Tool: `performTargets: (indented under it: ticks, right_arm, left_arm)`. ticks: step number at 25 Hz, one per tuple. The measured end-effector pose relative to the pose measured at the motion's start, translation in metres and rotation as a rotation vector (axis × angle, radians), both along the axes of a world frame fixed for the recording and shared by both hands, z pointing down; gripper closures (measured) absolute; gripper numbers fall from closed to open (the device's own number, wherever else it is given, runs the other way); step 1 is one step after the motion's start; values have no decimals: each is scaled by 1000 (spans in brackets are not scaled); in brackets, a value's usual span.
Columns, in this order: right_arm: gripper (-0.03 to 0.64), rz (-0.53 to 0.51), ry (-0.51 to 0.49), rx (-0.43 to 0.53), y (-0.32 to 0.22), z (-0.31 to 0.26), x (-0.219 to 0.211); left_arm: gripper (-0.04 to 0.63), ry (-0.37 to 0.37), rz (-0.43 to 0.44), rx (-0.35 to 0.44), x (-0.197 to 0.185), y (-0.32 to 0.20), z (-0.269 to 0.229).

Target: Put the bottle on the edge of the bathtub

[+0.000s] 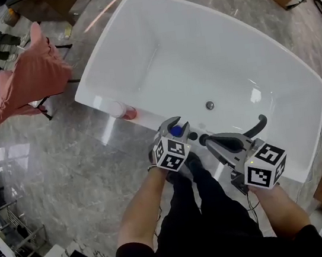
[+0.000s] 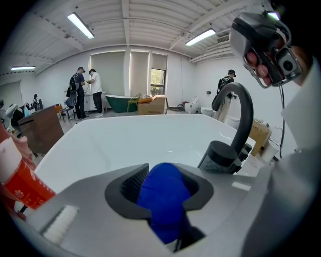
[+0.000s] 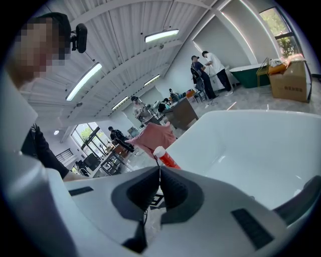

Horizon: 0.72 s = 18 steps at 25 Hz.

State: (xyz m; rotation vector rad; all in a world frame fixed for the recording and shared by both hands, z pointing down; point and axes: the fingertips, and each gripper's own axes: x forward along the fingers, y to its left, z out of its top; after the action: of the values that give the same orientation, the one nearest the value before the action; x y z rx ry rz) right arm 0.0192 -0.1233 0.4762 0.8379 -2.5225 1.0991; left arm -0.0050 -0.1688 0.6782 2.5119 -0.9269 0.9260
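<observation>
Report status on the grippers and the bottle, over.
Left gripper shut on blue thing. Right gripper shut, empty. Red bottle at bathtub rim, clear of both. Black faucet beside the grippers.

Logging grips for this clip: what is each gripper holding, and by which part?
The left gripper has its jaws on a blue object, at its rounded end; the rest of it is hidden. The right gripper is shut and empty.
</observation>
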Motion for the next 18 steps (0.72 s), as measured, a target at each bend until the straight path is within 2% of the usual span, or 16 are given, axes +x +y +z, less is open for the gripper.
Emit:
performTargets:
  ticks: [3,6,11,18]
  right_arm:
    - [604,7,-3,0,-1,0,3]
    - [604,4,-7,0,-1,0,3]
    - [604,-1,-14,-2,0,-1,-2]
    - [604,-8,-11,3,2,-1,0]
  left_arm:
    - [469,-21,39,12,7,0,1]
    - [468,-15,58,-15,13,0,1]
    - [448,35,20,-69,5,4,1]
    - [448,66,-35,-53,2,2,-6]
